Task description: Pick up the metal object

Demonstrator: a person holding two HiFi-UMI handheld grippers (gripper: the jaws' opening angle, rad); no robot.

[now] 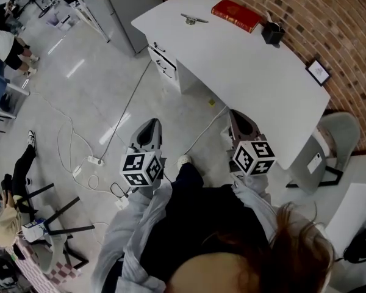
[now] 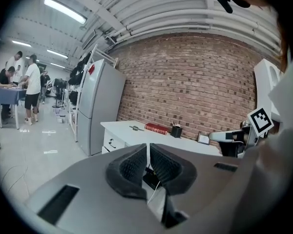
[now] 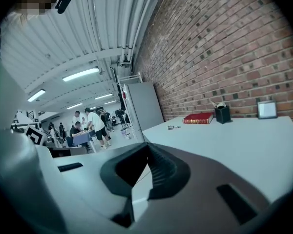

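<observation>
Plainly, with the metal object off by the desk's far corner, left gripper and right gripper hang closed, empty.

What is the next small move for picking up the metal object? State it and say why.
Probably carry the right gripper forward along the desk toward the metal object, which lies at the far end near the red book. That gripper is shut, empty and well short of it.

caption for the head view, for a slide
Person holds left gripper and right gripper, both empty, short of a white desk bearing a metal object and red book
</observation>
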